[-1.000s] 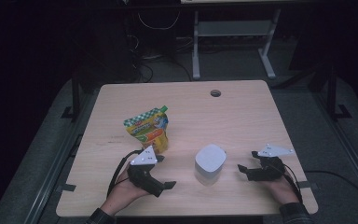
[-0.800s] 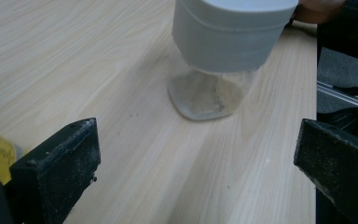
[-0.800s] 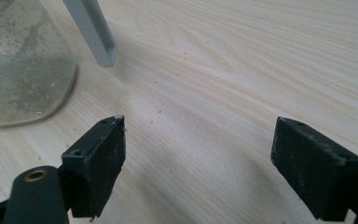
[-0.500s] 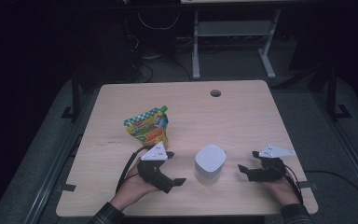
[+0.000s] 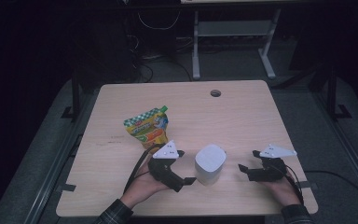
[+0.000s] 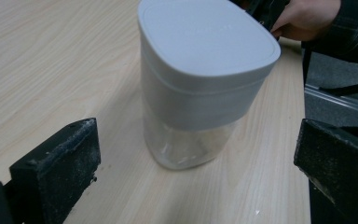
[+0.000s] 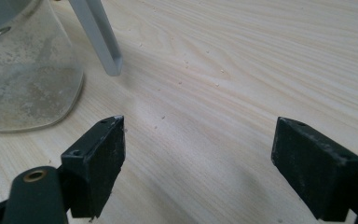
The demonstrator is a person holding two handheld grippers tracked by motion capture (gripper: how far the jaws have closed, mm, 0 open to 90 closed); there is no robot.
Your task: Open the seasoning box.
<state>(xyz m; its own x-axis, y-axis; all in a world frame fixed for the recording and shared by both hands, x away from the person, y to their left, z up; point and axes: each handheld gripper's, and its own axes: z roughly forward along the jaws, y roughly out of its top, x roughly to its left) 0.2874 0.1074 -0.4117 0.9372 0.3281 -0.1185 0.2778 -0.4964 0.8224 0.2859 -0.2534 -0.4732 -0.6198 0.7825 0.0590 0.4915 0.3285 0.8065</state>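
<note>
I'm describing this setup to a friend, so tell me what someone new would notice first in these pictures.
First, the white-lidded clear container standing near the front edge of the wooden table, with the left claw open and pointed at it from close by, not touching. Next, the colourful snack pouch lying just behind the left hand. The right claw rests open to the container's right, apart from it.

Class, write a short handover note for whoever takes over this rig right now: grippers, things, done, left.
Left gripper: open, jaws either side of the clear plastic jar with a grey lid, not touching it.
Right gripper: open, holding nothing, low over the wooden table right of the jar.
Colourful spouted pouch: lies untouched behind the left gripper.
Done: nothing gripped; lid on.
Left: probably close on the jar.
</note>
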